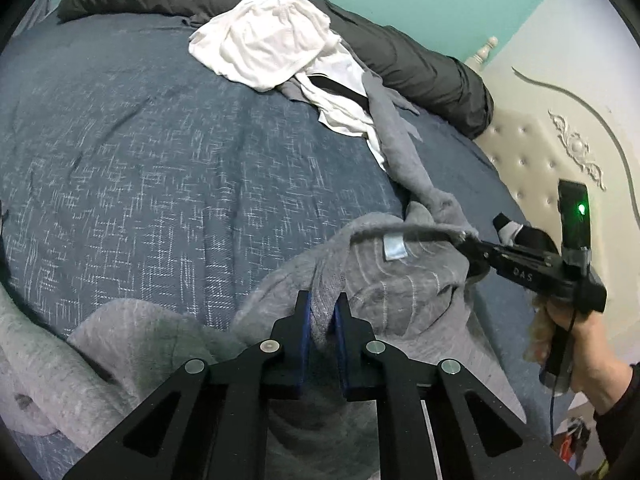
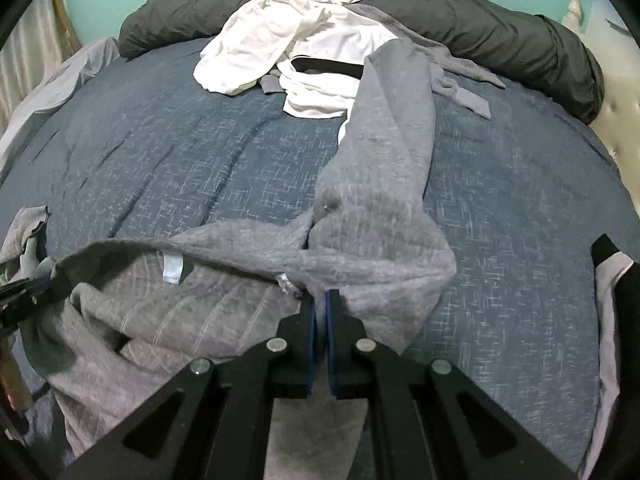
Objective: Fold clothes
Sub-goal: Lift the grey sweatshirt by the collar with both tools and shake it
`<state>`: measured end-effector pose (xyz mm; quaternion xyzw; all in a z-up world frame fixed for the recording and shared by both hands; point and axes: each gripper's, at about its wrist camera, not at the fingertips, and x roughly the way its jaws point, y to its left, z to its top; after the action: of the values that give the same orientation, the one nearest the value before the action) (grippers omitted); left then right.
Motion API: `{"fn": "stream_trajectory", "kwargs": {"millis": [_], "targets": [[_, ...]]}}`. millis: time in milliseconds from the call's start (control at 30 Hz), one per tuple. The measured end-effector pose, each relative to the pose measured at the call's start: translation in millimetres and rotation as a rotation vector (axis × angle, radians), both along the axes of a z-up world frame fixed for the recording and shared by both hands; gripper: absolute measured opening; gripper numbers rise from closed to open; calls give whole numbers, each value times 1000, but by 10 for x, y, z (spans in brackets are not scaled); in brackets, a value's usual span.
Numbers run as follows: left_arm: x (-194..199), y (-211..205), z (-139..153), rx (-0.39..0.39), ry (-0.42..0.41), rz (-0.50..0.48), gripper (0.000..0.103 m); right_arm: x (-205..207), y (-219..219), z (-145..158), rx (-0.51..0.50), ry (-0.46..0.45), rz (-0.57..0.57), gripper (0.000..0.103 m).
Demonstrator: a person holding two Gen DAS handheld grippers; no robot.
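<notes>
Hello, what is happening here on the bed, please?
A person is folding clothes with a hand-held tool in each hand. Both tools, the left tool and the right tool, are shut on the neckline of a grey sweater that lies on the blue bedspread. Farther back, a pile of white clothes is not yet folded.

A wide bed (image 2: 160, 152) under a blue crosshatch cover carries it all — a grey knit garment (image 2: 208, 304) rumpled at the near edge, white clothes (image 2: 256, 44) heaped farther back, and a dark rolled duvet (image 2: 500, 28) along the far side.
</notes>
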<state>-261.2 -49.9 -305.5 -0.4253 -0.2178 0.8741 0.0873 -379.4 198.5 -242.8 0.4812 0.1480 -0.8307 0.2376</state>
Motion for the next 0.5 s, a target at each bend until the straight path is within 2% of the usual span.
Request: {"fn": "stream_trajectory", "kwargs": {"millis": [167,300,500], "targets": [[20,-39,5,-4,10,7,11,-26,-43,-49,17,11,10,7],[69,-67,71,-24,27,9,10,47,-7,71,-4,60,10,3],[327,-105,441,-72,105,17,8,259,141,676,-89,171,-5,3]]}}
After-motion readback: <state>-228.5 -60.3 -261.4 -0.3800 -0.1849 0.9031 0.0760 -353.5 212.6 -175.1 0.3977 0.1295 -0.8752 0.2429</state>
